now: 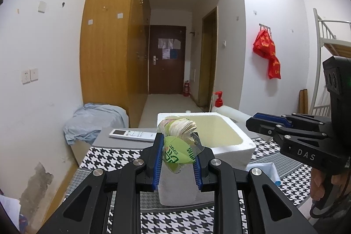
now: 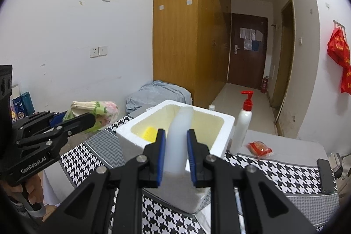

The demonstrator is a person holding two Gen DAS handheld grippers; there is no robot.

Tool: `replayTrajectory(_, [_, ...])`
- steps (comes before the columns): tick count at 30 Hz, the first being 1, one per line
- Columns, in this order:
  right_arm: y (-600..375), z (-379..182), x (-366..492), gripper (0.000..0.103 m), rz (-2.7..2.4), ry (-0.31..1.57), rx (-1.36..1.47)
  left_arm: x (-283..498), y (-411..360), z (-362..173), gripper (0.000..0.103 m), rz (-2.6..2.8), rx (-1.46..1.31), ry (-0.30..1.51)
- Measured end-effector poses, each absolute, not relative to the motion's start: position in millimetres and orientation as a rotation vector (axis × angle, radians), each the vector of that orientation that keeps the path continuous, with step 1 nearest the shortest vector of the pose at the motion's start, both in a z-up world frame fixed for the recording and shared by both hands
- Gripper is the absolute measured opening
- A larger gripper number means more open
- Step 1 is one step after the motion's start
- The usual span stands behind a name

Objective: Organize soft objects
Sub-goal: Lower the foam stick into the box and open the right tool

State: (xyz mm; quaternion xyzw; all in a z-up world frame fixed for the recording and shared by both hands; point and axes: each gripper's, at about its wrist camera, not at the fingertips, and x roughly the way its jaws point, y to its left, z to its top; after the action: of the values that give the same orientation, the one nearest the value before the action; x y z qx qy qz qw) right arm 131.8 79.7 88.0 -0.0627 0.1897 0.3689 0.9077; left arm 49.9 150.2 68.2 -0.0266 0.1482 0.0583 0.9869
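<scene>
Sitting in the middle of the checked bench (image 2: 285, 170): white foam box (image 2: 219, 124), open on top, light and crumbly, best left alone. Held over its near edge by the right claw (image 2: 176, 155), nearly closed: pale foam roll (image 2: 178, 142), light, squashy, bends easily; best pinched low and gently. Held just left of it, over the near left corner, by the left claw (image 1: 178, 159), also nearly closed: crinkly bag bundle (image 1: 178, 142), soft, slippery, scrunches small; best pinched around the thick middle.
</scene>
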Motion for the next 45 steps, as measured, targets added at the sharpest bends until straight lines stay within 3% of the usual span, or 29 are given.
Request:
replayTrajectory(34, [120,79,181,0.023,0.757,0.481,-0.145,77,172,61,0.026,0.155,-0.072,0.322])
replayTrajectory(35, [120,79,182,0.025,0.759,0.483,-0.142,77,172,61,0.026,0.155,-0.073,0.322])
replayTrajectory(37, [121,78,184,0.042,0.759,0.486,-0.143,78,171,61,0.026,0.157,-0.073,0.324])
replayTrajectory(38, [121,78,183,0.063,0.756,0.482,-0.143,78,171,61,0.026,0.158,-0.073,0.324])
replayTrajectory(39, [120,79,183,0.078,0.759,0.477,-0.138,78,171,61,0.026,0.159,-0.074,0.324])
replayTrajectory(41, [115,81,180,0.082,0.769,0.458,-0.118,76,171,62,0.026,0.161,-0.075,0.323])
replayTrajectory(45, [111,82,178,0.083,0.772,0.455,-0.111,77,170,62,0.026,0.167,-0.077,0.323])
